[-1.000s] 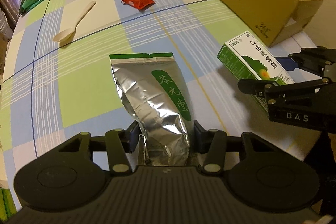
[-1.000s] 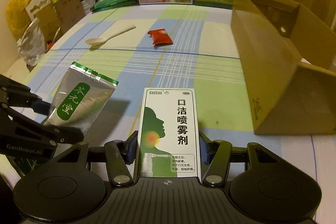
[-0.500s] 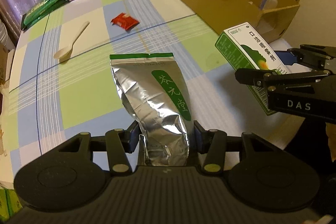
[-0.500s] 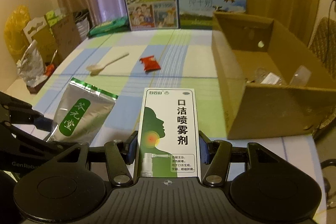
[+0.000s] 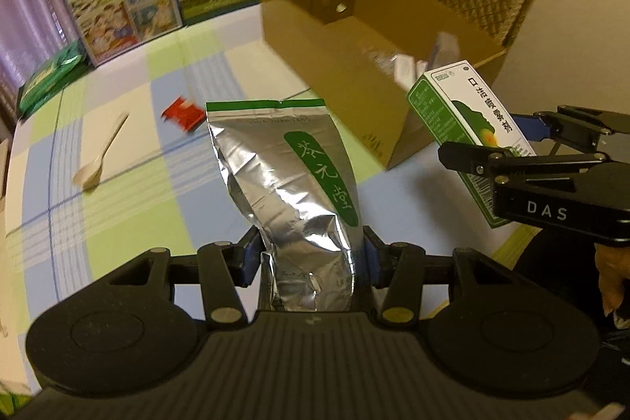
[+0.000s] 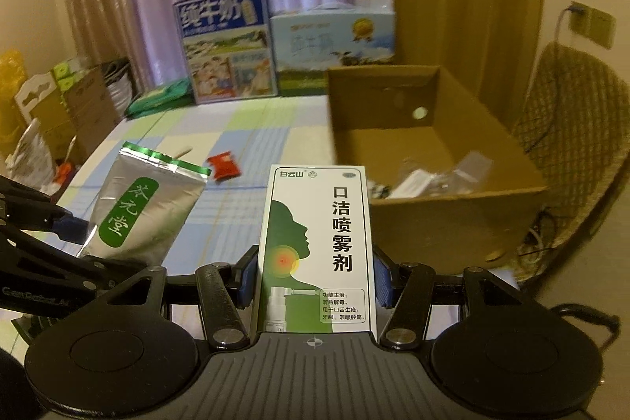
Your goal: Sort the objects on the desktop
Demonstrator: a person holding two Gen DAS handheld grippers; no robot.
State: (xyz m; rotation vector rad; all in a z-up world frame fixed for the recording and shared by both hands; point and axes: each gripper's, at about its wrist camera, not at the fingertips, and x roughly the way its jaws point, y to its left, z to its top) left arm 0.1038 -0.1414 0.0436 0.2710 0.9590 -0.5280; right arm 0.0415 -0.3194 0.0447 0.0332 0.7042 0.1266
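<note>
Rose clear of the checked counter (image 5: 118,191) toward the open cardboard box (image 6: 453,219); jaws pinching crinkled silver foil pouch (image 5: 291,191) and green-and-white spray carton (image 6: 319,247).

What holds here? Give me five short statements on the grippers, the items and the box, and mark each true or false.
1. The left gripper is shut on the foil pouch. True.
2. The right gripper is open and holds nothing. False: it is shut on the spray box.
3. The cardboard box holds nothing. False: a few small items lie inside.
4. A spoon and a red packet lie on the tablecloth. True.
5. The spray box is already in the cardboard box. False: it is in the right gripper, short of the box.
</note>
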